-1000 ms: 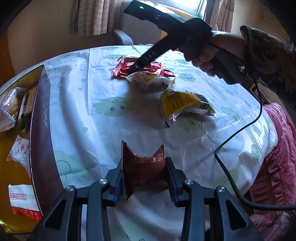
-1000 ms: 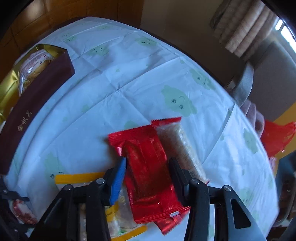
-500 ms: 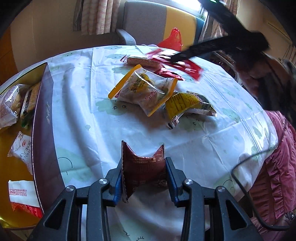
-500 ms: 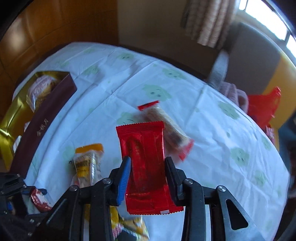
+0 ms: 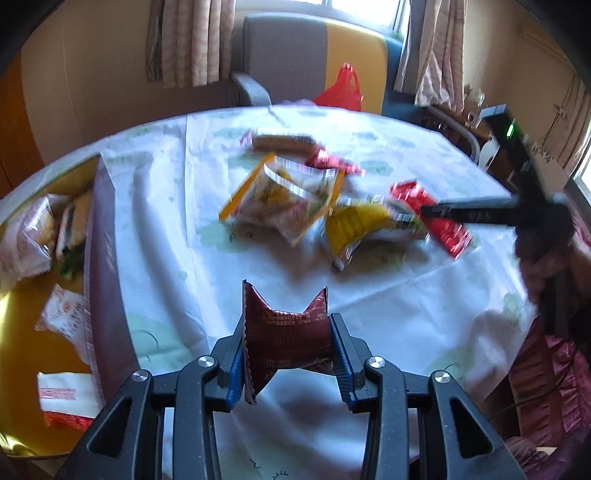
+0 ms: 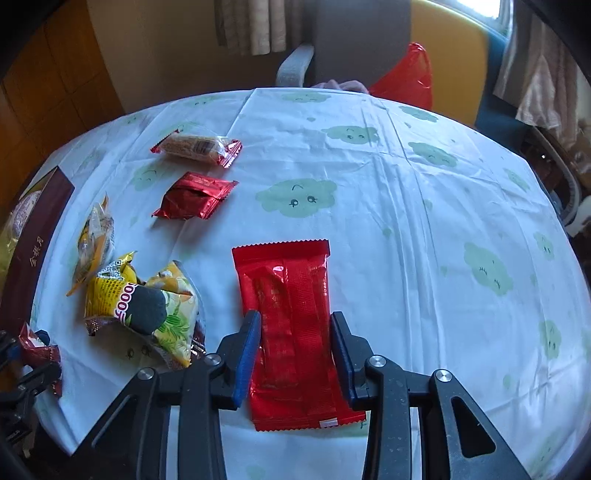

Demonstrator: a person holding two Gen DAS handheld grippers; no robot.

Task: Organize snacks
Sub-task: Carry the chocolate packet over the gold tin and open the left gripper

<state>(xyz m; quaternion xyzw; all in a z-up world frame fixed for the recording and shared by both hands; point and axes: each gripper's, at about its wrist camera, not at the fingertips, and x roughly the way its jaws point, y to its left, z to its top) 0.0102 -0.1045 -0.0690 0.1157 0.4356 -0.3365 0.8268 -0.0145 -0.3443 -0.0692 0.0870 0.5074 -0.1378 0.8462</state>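
A round desk (image 6: pixel 424 206) under a white cloth with green clouds fills both views, curtains (image 5: pixel 184 40) and a grey-yellow armchair (image 5: pixel 317 62) at the top. The left hand-held gripper (image 5: pixel 288 343) pinches a dark red packet (image 5: pixel 286 336) at lower centre; the right hand-held gripper (image 6: pixel 295 350) clamps a bright red packet (image 6: pixel 291 314). Loose snacks (image 6: pixel 144 306) lie left, beside a maroon box (image 6: pixel 33 251).

Grey-and-yellow armchair (image 5: pixel 314 62) behind clothed table (image 6: pixel 424 229), curtained sunlit window (image 5: pixel 365 7), wood panelling (image 6: pixel 48 81).

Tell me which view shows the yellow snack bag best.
The right wrist view: there the yellow bag lies sharp on the tablecloth, print readable, left of the right gripper. In the left wrist view the same bag is farther off and motion-blurred, with a larger clear packet just beside it.
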